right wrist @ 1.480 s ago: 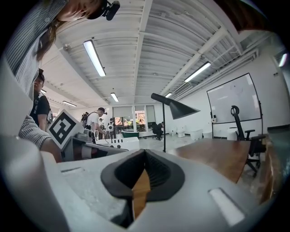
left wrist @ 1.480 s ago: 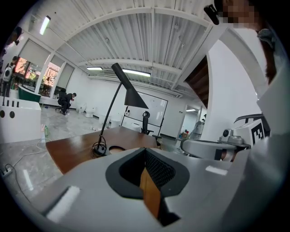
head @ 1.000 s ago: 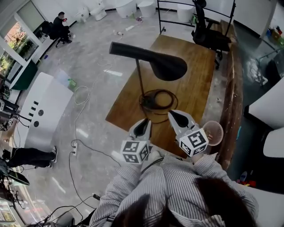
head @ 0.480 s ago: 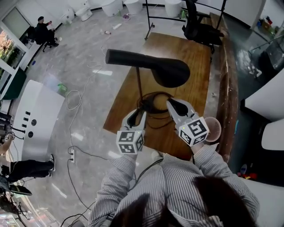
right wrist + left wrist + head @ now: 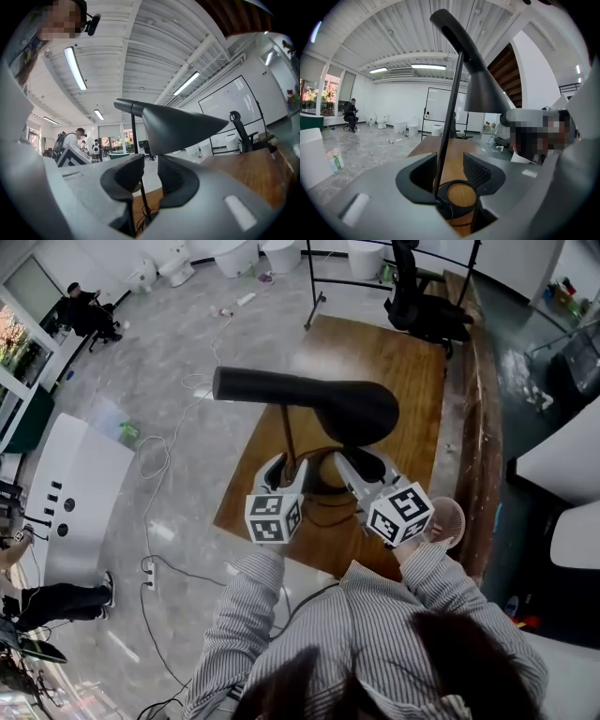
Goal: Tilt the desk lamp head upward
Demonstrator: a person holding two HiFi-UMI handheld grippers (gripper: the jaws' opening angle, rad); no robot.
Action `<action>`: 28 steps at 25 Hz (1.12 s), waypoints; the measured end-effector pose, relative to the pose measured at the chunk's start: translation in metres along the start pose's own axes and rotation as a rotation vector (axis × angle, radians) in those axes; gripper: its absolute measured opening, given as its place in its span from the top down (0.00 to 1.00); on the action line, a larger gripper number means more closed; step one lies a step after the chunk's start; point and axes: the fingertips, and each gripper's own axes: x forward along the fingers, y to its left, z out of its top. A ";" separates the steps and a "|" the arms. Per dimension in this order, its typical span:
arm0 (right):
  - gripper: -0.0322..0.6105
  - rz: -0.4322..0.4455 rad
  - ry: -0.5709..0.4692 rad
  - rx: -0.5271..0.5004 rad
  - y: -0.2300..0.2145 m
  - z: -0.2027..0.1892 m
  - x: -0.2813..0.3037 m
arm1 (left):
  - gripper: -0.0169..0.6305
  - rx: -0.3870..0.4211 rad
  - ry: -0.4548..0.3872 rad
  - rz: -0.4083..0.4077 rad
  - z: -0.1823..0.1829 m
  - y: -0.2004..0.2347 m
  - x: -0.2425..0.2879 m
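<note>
Left gripper (image 5: 284, 465) (image 5: 450, 169): jaws opening, now wide apart, either side of the thin lamp stem (image 5: 449, 117), low down just above the base (image 5: 459, 212). Stem close beside the left jaw, not clamped by the pads.

Right gripper (image 5: 364, 465) (image 5: 149, 174): jaws parted by a narrower gap, nothing between them, stem visible beyond the gap, lamp head (image 5: 180, 125) just above.

Both held side by side over the near edge of the wooden table (image 5: 403, 371).

Desk lamp (image 5: 352, 411) standing on the near left part of that table, its long dark arm stretching left past the table edge.

Counted: two grippers, one lamp, one table, one office chair (image 5: 427, 296) at the far end, one round pinkish container (image 5: 453, 518) just right of the right gripper.
</note>
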 end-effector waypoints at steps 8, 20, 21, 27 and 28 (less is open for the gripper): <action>0.83 -0.007 -0.044 0.023 -0.003 0.007 0.008 | 0.69 -0.020 0.038 0.004 -0.006 0.013 0.023; 0.84 -0.041 -0.037 0.003 -0.010 0.008 0.007 | 0.87 0.018 0.040 0.028 -0.010 0.014 0.028; 0.84 -0.042 -0.033 0.003 -0.010 0.008 0.007 | 0.87 0.021 0.041 0.029 -0.009 0.014 0.028; 0.85 -0.023 -0.006 0.002 -0.011 0.008 0.005 | 0.87 0.031 0.046 0.035 -0.010 0.014 0.028; 0.85 -0.022 -0.006 0.003 -0.011 0.009 0.005 | 0.87 0.032 0.046 0.035 -0.010 0.014 0.028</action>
